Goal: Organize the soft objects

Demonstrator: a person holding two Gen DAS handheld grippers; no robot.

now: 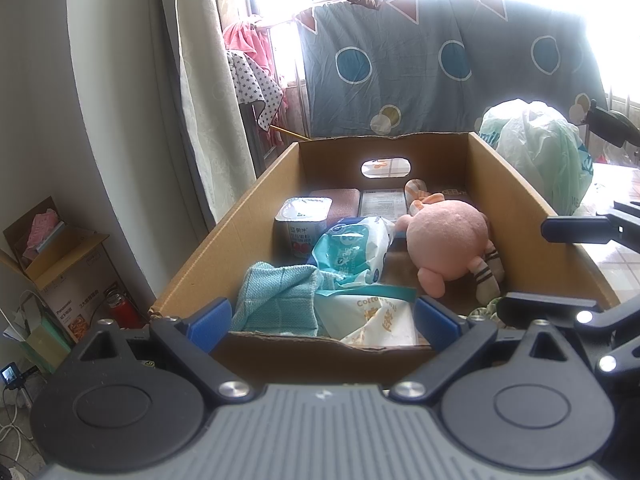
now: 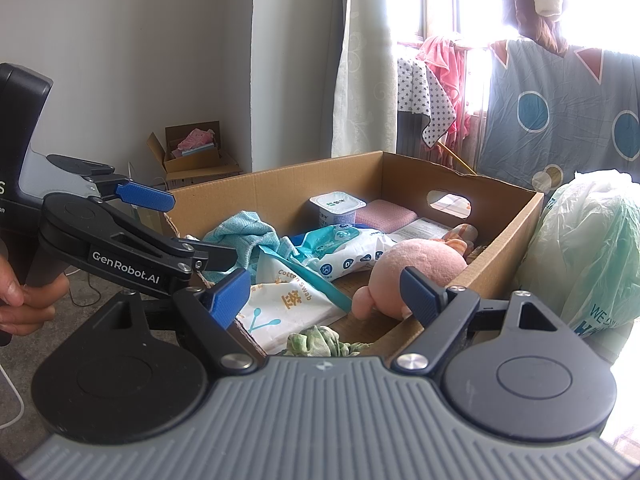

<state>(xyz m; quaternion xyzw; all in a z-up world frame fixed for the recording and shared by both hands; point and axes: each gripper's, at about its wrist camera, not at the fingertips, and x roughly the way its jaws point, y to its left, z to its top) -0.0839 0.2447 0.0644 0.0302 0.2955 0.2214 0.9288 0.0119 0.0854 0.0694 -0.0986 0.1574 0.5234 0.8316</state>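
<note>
left gripper [image 1: 324,322]: jaws spread wide, nothing between the 2 blue pads, hovering at the near edge of the cardboard box [image 1: 200,268]; in the right wrist view it sits at far left, a person's hand [image 2: 24,300] on its handle
teal cloth [image 1: 276,298]: crumpled, just ahead of the left gripper's left pad, against the box's near-left corner
cotton swab pack [image 1: 376,320]: flat, white with orange print, straight ahead between the left gripper's pads, touching the teal cloth
wet wipes pack [image 1: 352,252]: beyond the swab pack, tilted, resting partly on it
yogurt cup [image 1: 304,224]: upright, further ahead and left of the wipes
pink sponge [image 1: 336,198]: behind the cup, near the far wall
paper sheet [image 1: 382,200]: flat on the box floor, right of the sponge
pink plush toy [image 1: 448,244]: ahead-right of the left gripper, lying against the box's right wall, striped legs toward the near end
right gripper [image 2: 328,296]: jaws wide apart, empty, above the box's near corner; plush just ahead between its pads, not touched
green patterned cloth [image 2: 320,342]: bunched right under the right gripper, at the box's near edge
plastic bag [image 2: 592,256]: pale green, outside the box, right of the right gripper
</note>
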